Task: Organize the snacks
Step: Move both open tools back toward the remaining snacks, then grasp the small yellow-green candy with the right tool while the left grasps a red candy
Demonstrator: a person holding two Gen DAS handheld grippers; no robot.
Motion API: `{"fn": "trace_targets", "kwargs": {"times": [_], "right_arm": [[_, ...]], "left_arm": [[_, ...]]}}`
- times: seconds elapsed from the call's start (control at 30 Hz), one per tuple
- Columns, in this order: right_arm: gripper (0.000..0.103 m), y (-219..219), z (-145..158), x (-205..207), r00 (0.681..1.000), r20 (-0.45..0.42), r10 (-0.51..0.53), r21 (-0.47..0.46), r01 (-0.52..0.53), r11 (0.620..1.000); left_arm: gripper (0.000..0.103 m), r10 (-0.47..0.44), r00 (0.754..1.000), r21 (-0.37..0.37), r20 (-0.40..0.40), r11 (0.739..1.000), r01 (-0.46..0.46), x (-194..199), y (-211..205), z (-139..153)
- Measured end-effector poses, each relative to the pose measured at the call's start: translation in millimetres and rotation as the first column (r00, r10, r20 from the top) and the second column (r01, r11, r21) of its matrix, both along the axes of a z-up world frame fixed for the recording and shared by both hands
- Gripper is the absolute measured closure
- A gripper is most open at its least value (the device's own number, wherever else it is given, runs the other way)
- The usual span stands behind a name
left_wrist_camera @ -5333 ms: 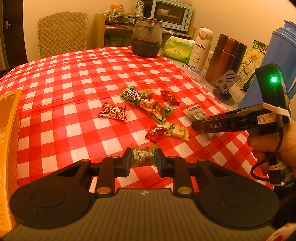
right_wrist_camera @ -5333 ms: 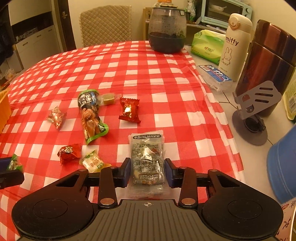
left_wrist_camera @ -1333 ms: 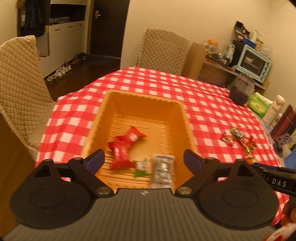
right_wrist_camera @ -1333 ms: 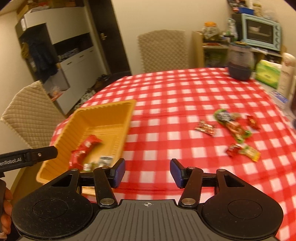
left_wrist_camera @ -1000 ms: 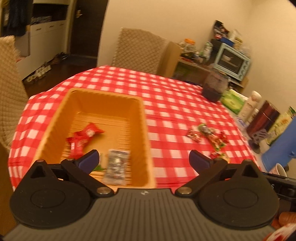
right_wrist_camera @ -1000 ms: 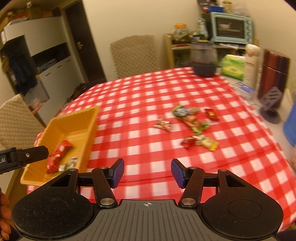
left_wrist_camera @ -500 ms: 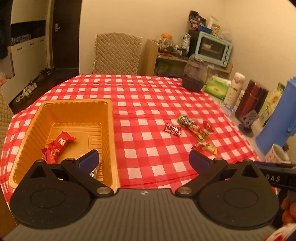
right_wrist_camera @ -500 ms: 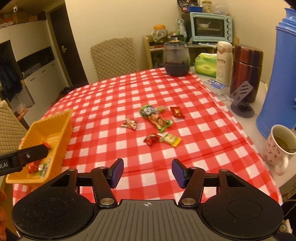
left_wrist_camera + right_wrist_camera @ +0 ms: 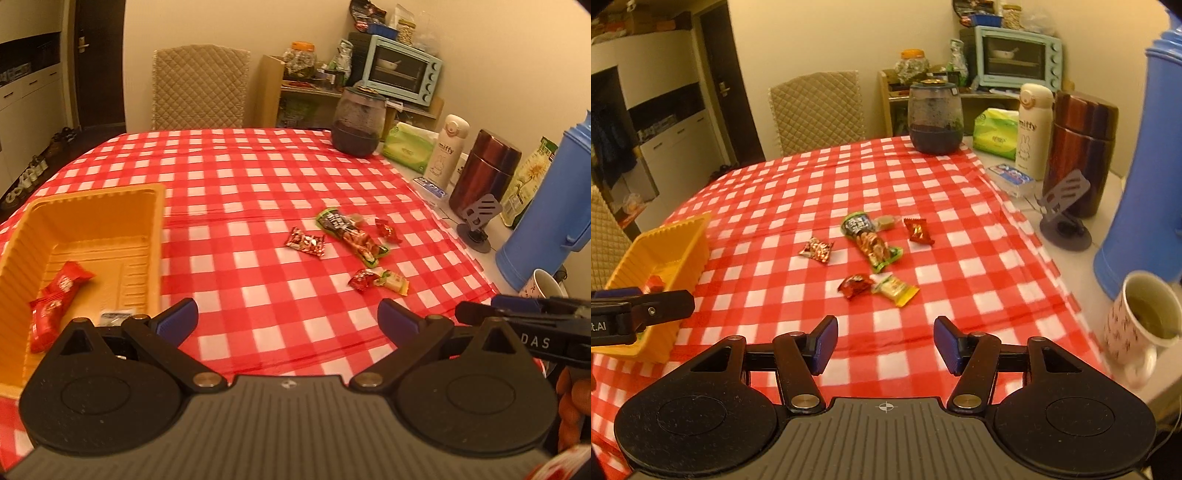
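Observation:
An orange tray [image 9: 155,229] sits at the table's left, also in the right wrist view [image 9: 687,243]. It holds a red snack bar [image 9: 55,295] and a clear packet [image 9: 114,316], partly hidden. On the checked cloth lie a long green snack pack [image 9: 351,236], a red-silver candy [image 9: 306,242], a red candy [image 9: 386,230], a dark red candy [image 9: 362,279] and a yellow-green candy [image 9: 393,282]. My left gripper [image 9: 288,321] is open and empty above the near edge. My right gripper [image 9: 885,345] is open and empty, short of the candies [image 9: 857,285].
Along the right edge stand a blue thermos [image 9: 546,214], a mug of tea [image 9: 1141,321], a brown flask [image 9: 484,173], a white miffy bottle [image 9: 445,151], a grey phone stand [image 9: 1063,214], a tissue pack [image 9: 406,147] and a dark jar [image 9: 356,125]. A chair [image 9: 199,88] is behind the table.
Both grippers dropped their snacks into the tray and opened. Since then both have swung right from the tray toward the loose candies; the tray has slid to the left of both views.

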State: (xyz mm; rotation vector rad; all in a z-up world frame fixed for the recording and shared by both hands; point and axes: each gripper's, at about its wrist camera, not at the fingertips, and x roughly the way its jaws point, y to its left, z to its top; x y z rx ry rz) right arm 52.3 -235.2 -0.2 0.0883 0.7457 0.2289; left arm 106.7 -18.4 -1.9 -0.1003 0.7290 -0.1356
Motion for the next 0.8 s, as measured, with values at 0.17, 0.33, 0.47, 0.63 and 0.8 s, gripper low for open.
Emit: {"fn": "trace_targets", "kwargs": {"times": [0.17,0.33,0.47,0.63,0.8], "right_arm": [[0.045,-6,-9,26,0.997,-0.002,0.075,-0.048,-0.075,0.996],[0.045,-7,-21,53,0.979,-0.009,0.202,-0.094,-0.202,0.975],[0.046,-6,-36,73,0.965,-0.023,0.26,-0.128,-0.261,0.957],[0.046,-2,-55,93,0.953,-0.035,0.3,-0.155,-0.302,0.941],[0.058,2,-70,111,0.936,-0.046,0.348,-0.174,-0.35,0.92]], "left_arm": [[0.001,-0.02,1.0,-0.007,-0.007,1.0,0.02,18,-11,-12],[0.001,-0.046,0.999,-0.003,-0.016,0.999,0.046,36,-23,-22],[0.001,-0.061,0.998,0.004,-0.017,0.998,0.061,48,-28,-29],[0.001,-0.06,0.998,0.014,-0.025,0.998,0.06,60,-30,-41],[0.001,-0.06,0.997,0.009,-0.04,0.998,0.06,70,-30,-52]]}}
